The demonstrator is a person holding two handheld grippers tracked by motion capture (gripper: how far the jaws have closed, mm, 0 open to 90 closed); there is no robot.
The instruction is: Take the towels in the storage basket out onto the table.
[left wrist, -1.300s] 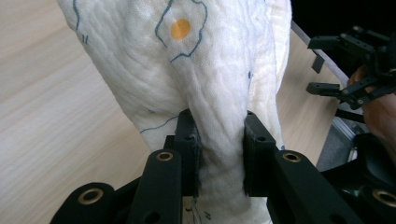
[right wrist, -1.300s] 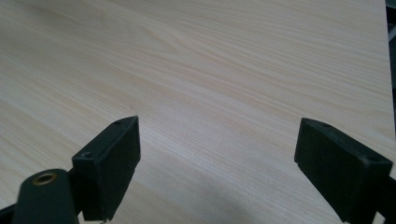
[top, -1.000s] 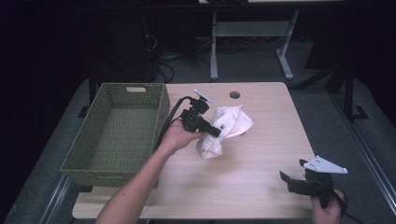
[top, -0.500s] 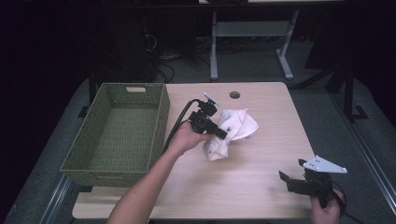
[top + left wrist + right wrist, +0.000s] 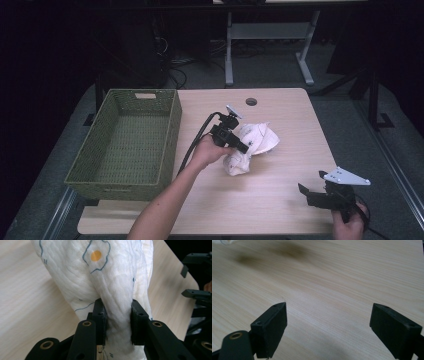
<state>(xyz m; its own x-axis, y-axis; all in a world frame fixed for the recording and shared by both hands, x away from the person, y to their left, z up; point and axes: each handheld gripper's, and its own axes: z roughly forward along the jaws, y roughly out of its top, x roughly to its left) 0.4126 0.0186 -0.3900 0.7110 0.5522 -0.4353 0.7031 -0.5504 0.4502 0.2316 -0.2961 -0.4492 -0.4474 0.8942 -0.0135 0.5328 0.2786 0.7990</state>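
A white cloth (image 5: 255, 145) with blue outlines and an orange dot (image 5: 96, 255) lies bunched on the middle of the wooden table (image 5: 280, 110). My left gripper (image 5: 244, 147) is shut on a fold of the cloth (image 5: 117, 315), its jaws pinching the fabric from both sides. My right gripper (image 5: 309, 191) stands open near the table's front right corner, with bare wood between its jaws (image 5: 327, 327). In the left gripper view the right gripper (image 5: 197, 277) shows at the far right edge.
A green woven basket (image 5: 170, 135) stands empty at the table's left side. A round cable hole (image 5: 251, 101) sits near the far edge. A white table frame (image 5: 265, 35) stands on the floor beyond.
My left gripper has moved a little to the right and nearer, keeping its hold on the cloth, which shifted with it. The right gripper has stayed in place.
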